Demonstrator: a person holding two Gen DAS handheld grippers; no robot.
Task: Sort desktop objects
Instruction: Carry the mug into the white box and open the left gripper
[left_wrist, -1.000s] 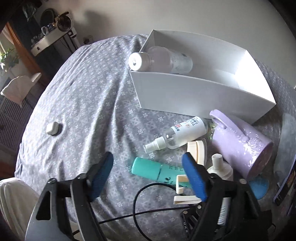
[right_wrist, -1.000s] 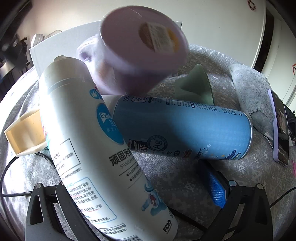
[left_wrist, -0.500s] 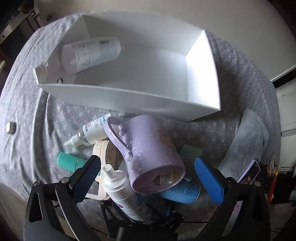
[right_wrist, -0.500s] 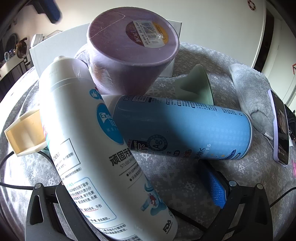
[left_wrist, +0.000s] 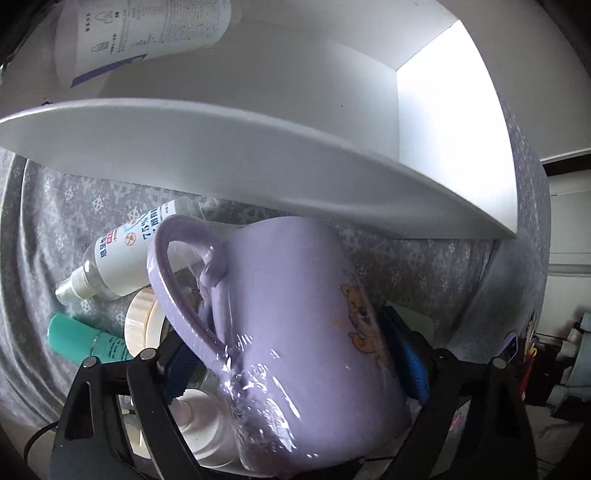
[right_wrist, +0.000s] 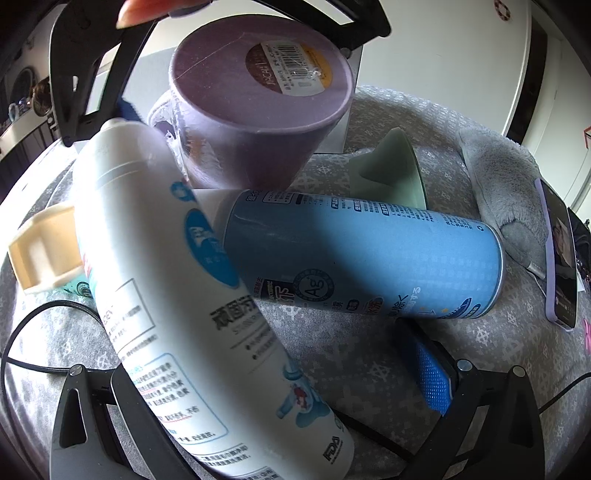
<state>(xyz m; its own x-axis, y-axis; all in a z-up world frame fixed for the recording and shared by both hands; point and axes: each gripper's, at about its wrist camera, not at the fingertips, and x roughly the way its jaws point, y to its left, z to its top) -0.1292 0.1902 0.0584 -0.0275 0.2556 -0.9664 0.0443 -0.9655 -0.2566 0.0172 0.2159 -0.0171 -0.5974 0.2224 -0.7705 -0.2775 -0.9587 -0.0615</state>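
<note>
Left gripper (left_wrist: 295, 354): jaws have just been closing; now straddles the lilac mug (left_wrist: 295, 332), blue pads at or near its sides, firm clamping not confirmable.
Change: a second ago this gripper hung over bare cloth with nothing between its pads; since then it has swung over the mug and tipped steeply down. Judged: mug is the next item bound for the white box (left_wrist: 258, 155).
Lilac mug: lies on its side in shrink film on the grey patterned surface (left_wrist: 55, 221), just beside the box's near wall, handle up, cartoon bear print; base sticker with barcode, lettering too small to read.
White box: holds one white bottle (left_wrist: 140, 33), printing illegible.
Right gripper (right_wrist: 258, 373): unmoved; white spray can (right_wrist: 177, 288) lies across it, one blue pad bare; grip cannot be told.
White spray can: "FDA" legible.
Blue can (right_wrist: 362, 258): "Ag+" roundel.
Clear spray bottle (left_wrist: 125, 254): "75%".
Teal tube (left_wrist: 81, 341): unsorted, beside tape dispenser (right_wrist: 44, 254).
</note>
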